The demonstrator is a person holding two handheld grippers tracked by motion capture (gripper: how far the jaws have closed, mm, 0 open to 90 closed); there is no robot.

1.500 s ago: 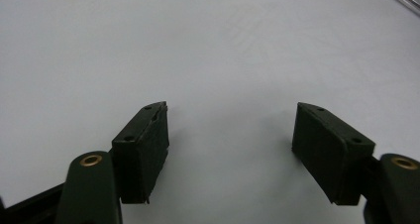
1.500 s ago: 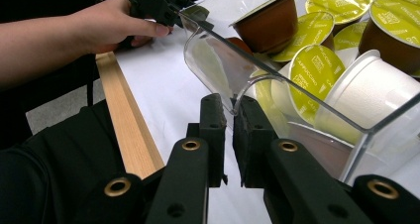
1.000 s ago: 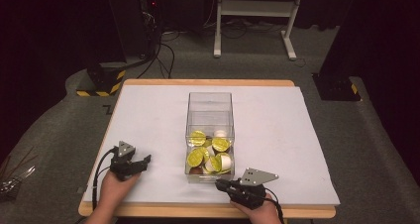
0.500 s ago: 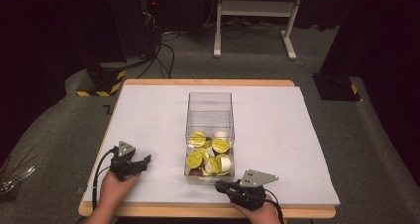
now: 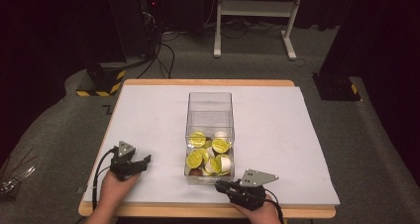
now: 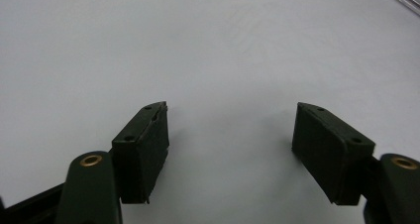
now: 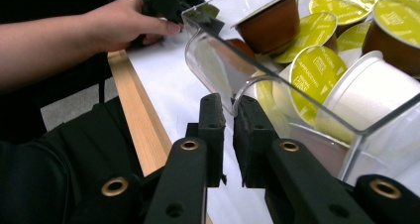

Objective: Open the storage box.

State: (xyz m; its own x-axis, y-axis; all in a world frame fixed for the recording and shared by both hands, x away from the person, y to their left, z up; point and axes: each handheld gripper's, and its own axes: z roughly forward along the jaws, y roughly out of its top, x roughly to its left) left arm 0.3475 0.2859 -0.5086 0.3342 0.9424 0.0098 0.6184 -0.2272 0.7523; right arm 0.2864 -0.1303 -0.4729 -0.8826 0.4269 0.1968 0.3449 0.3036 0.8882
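Note:
A clear plastic box (image 5: 210, 101) stands mid-table, its near half holding several coffee capsules (image 5: 209, 154) with yellow-green lids, some brown, some white. My left gripper (image 5: 145, 161) rests on the white table cover left of the box; in the left gripper view its jaws (image 6: 230, 144) stand apart over bare cover, nothing between them. My right gripper (image 5: 219, 185) lies just in front of the box's near wall, pointing left. In the right gripper view its jaws (image 7: 229, 130) are shut side by side against the box's near corner (image 7: 210, 50), with capsules (image 7: 317, 70) behind the wall.
The white cover (image 5: 277, 130) spreads over a wooden table whose front edge (image 5: 198, 211) runs under both hands. Black stands and cables sit on the floor beyond the far edge. In the right gripper view the other hand (image 7: 119, 21) holds its gripper farther off.

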